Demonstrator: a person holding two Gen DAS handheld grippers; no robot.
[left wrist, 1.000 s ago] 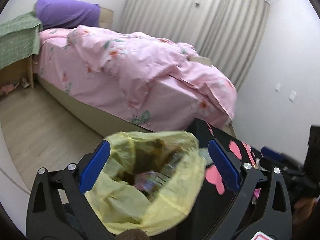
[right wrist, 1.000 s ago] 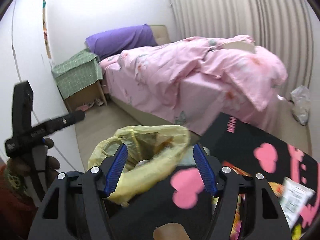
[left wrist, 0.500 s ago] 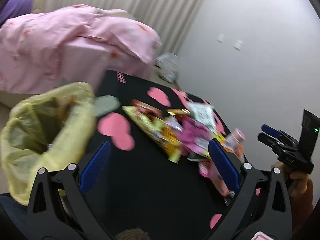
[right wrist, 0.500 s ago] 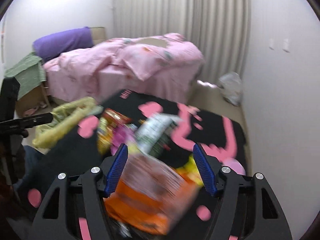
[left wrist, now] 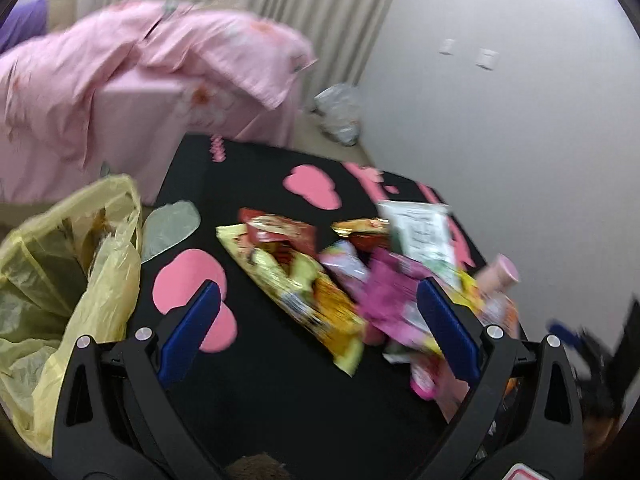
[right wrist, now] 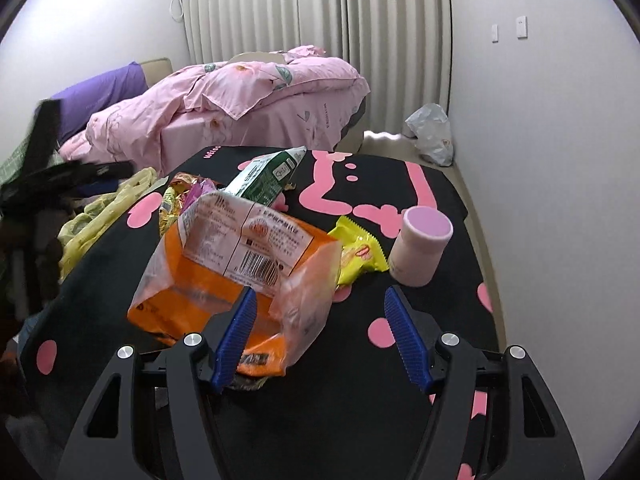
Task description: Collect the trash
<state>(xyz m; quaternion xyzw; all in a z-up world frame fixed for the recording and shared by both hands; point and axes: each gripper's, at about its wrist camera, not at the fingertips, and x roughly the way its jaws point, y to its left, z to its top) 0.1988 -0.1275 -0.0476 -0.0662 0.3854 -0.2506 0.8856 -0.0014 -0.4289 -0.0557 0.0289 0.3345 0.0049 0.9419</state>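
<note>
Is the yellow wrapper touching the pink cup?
Apart. The right wrist view shows a strip of black cloth between the yellow wrapper and the pink cup; the wrapper's right corner stops just short of the cup's base.

1. A bed point(right wrist: 256, 120) is covered by a rumpled pink duvet point(left wrist: 152, 60).
2. A purple pillow point(right wrist: 104, 88) is seen at its head.
3. Pleated curtains point(right wrist: 320, 12) are drawn behind it.
4. Two wall switches point(right wrist: 508, 30) are mounted on the right wall.
</note>
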